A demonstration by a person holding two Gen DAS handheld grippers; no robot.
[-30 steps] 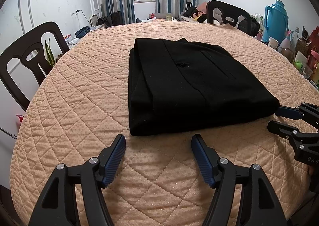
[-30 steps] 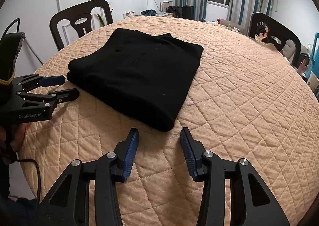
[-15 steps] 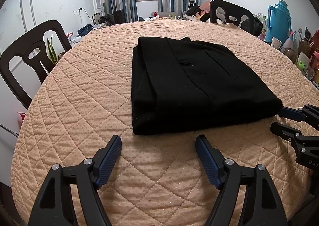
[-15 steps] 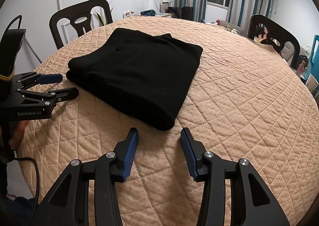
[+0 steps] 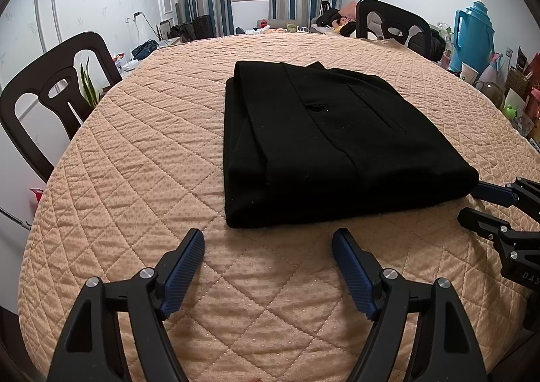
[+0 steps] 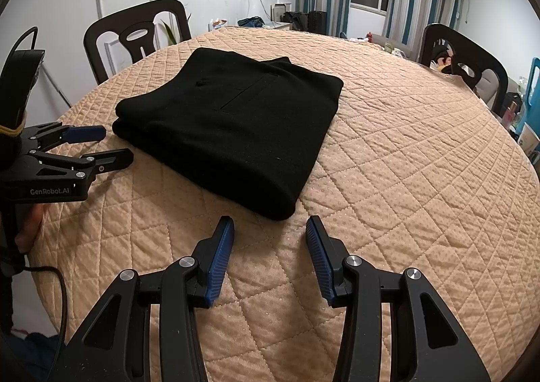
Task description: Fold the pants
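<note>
**Pants folded into a compact stack, both grippers standing clear**

While the fold looks finished from both wrist views, that is a judgement from how the cloth lies. The black pants [image 5: 324, 145] sit as a tidy, several-layer rectangle near the middle of the counter [image 5: 141, 159], which is covered in a quilted peach cloth. Edges line up fairly well, a back pocket faces up, and no leg or waistband trails out of the stack on the sides that show.

The left hand-held gripper [image 5: 268, 248] hangs just short of the near edge of the pants with nothing between its fingers; its jaws have just been opening and now stand wide. The right hand-held gripper [image 6: 270, 235] is at the stack's near corner, jaws moderately apart and empty, not touching the fabric. Each gripper also shows at the edge of the other's view, close beside the stack.

What may be left, if anything, is a last smoothing or squaring of the layers; I see no further fold clearly called for.

Hard to make out: the black fabric swallows most detail, so the number of layers and any creases inside are unclear. The far edge of the stack is foreshortened, and its underside is hidden. Of the person, only part of a hand [image 6: 28, 226] shows behind the left gripper's body.
</note>
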